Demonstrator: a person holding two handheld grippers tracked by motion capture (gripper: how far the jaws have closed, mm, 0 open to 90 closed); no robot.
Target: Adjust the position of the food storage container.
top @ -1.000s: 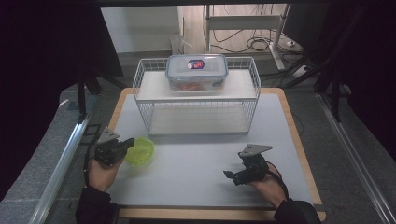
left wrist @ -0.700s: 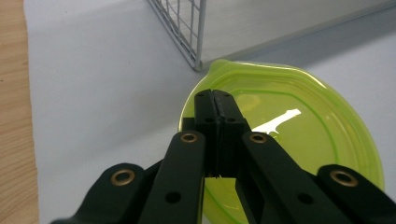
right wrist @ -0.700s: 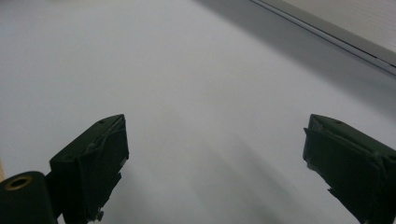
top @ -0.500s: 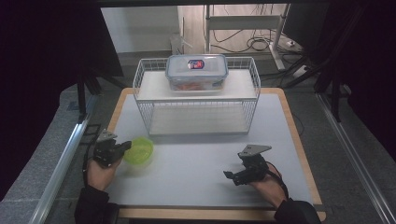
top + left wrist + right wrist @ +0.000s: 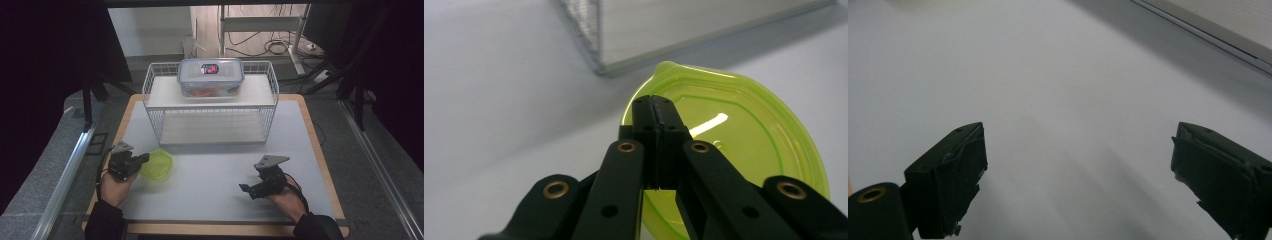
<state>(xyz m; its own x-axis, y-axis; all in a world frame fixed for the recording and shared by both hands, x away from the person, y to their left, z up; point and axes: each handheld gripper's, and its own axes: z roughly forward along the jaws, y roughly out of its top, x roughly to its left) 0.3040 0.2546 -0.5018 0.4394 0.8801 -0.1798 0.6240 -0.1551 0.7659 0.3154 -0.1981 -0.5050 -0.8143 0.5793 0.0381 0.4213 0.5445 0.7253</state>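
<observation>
At the tabletop's (image 5: 220, 200) left edge, the left gripper (image 5: 142, 159) had its jaws pressed fully together over the near rim of a lime-green lid (image 5: 157, 164), though whether they pinched that rim could not be told. The lid lay just before the wire rack's (image 5: 155, 107) left corner. Toward the front right corner, the right gripper (image 5: 246, 189) held its jaws wide apart above bare surface.

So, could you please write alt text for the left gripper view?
The left gripper, jaws shut, is clamped on the near rim of a translucent lime-green plastic lid lying on a pale grey table mat. A corner of the white wire rack stands behind.
</observation>
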